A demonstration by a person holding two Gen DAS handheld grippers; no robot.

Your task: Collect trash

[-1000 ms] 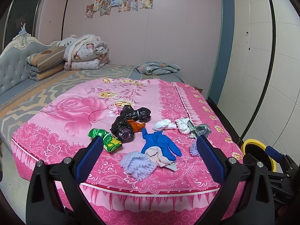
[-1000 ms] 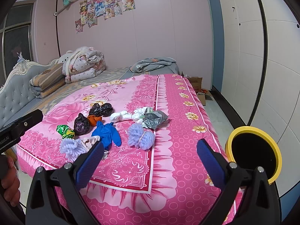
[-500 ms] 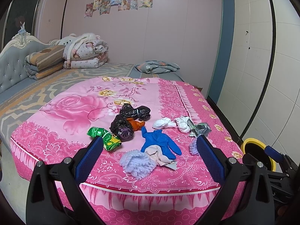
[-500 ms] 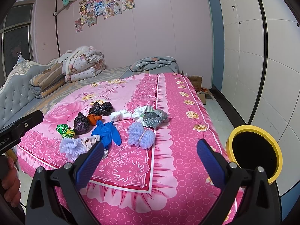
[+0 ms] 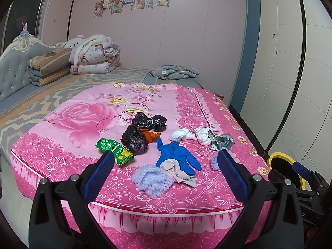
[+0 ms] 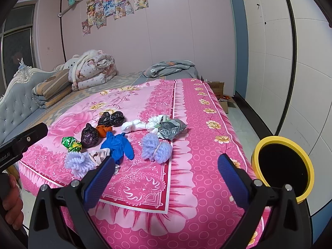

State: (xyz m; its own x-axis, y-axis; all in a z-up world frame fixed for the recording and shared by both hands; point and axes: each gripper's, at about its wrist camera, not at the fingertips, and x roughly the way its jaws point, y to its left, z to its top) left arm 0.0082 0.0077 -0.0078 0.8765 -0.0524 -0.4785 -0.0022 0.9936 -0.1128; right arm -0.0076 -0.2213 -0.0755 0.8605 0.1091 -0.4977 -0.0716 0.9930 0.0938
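Trash lies scattered across the near end of the pink bedspread (image 5: 78,120), none of it collected yet by the look of things. Nearest the left gripper (image 5: 166,161), whose jaws stand wide and empty, is a lilac fluffy bundle (image 5: 152,179) at 12 o'clock, touching a beige rag (image 5: 178,170) that lies partly under a blue glove (image 5: 178,155). At 11 o'clock sits a green wrapper (image 5: 115,150), just beside a black bag (image 5: 134,140); an orange scrap (image 5: 151,136) and a second knotted black bag (image 5: 150,122) lie beyond. Toward 1 o'clock are white wads (image 5: 186,136) and a grey plastic bag (image 5: 223,142).

The right gripper (image 6: 166,166) is also spread wide, holding nothing, with a second lilac bundle (image 6: 156,148) at 12 o'clock. The yellow-rimmed bin (image 6: 283,166) stands off the bed's edge at 3 o'clock.

The likely trouble is the overlap: closing on the glove may drag the rag or the fluffy bundle along, then shed them on the way to the bin. Everything is soft and light, so a shallow pinch may catch bedspread instead. The two grippers sit near each other at the bed's corner, and crossing toward the bin could make them collide.

Farther off, folded quilts (image 5: 93,58) and a grey blanket (image 5: 174,72) rest at the bed's far end, well clear of the work.
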